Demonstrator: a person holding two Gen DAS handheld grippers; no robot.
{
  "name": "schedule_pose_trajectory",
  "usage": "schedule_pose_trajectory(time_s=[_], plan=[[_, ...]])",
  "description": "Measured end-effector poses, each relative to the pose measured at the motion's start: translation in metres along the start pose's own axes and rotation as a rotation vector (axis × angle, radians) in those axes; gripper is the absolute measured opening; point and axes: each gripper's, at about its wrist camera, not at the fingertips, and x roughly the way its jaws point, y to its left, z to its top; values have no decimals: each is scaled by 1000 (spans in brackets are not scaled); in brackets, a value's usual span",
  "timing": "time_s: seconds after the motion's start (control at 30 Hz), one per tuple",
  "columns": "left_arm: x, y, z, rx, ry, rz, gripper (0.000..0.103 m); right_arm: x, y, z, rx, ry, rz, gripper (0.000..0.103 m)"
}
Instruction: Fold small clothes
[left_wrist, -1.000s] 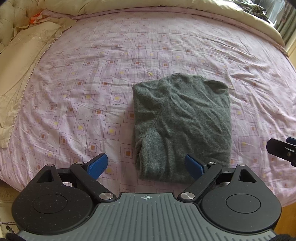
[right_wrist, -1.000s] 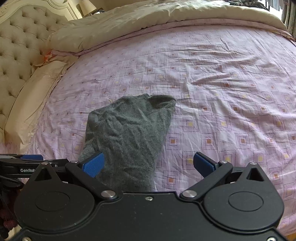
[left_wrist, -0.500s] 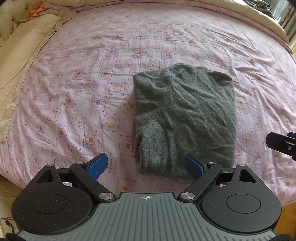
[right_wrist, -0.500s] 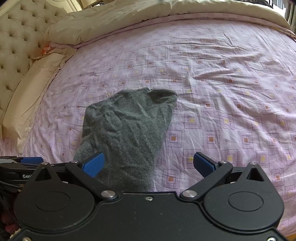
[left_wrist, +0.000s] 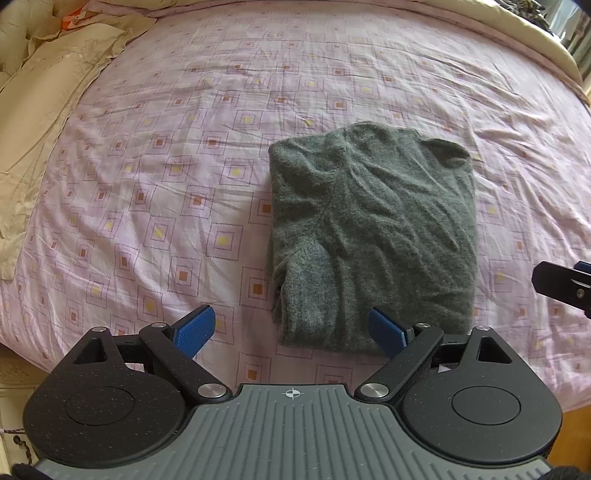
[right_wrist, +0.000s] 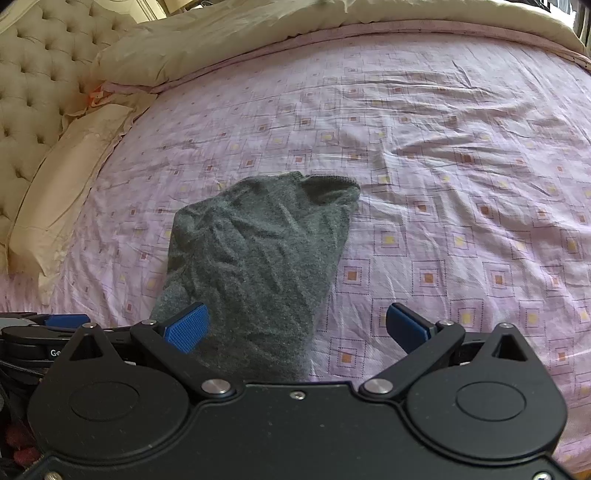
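Left wrist view: my left claw (left_wrist: 291, 328) hangs wide open and empty at the near edge of the folded, fuzzy grey knit garment (left_wrist: 373, 236).

The grey garment lies as a compact rectangle on the pink sheet with square prints (left_wrist: 166, 166), right of centre, its near left corner between my blue fingertips (left_wrist: 194, 326). My right claw (right_wrist: 295, 326) is equally spread, holding nothing, over the garment's near right edge. The fold looks nearly finished to me; to do it well I would press the bundle flat or pinch both near corners evenly, so the layers do not slip. Compared with a second ago, the garment sits slightly lower and larger in both views; nothing has been gripped.
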Motion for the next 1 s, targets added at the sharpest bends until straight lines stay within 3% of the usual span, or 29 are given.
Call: schedule_pose_trajectory(time_s=[1.0], plan=[[9, -4, 6, -3, 24, 15, 90, 16, -6, 5, 17, 32, 20, 102]])
